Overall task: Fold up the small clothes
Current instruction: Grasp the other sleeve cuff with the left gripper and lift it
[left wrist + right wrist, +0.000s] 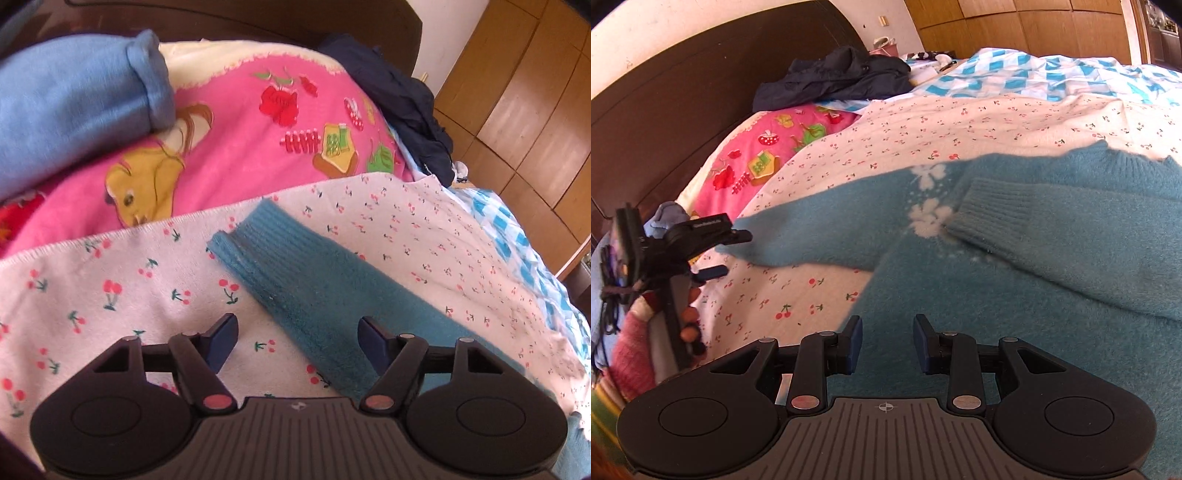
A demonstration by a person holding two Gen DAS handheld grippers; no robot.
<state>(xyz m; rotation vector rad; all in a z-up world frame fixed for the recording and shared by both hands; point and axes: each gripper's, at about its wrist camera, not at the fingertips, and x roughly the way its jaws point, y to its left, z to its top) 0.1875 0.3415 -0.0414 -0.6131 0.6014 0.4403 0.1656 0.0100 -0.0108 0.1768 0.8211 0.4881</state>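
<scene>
A fuzzy teal sweater (1015, 314) with white flowers lies flat on a cherry-print sheet (923, 122). One sleeve is folded across its body, with the ribbed cuff (993, 206) near the flowers. The other sleeve (314, 280) stretches out to the side, and its ribbed cuff points away from me in the left wrist view. My left gripper (297, 341) hangs open just over that sleeve, one finger on each side, the pads not pressing. From the right wrist view the left gripper (727, 254) shows at the sleeve's end. My right gripper (888, 343) hovers over the sweater's body, open with nothing between its fingers.
A pink cartoon blanket (229, 140) and a light blue garment (74, 99) lie beyond the sheet. A dark navy jacket (842, 77) sits by the brown headboard (683, 85). A blue checked quilt (1034, 74) covers the far side, and wooden cabinets (524, 96) stand behind it.
</scene>
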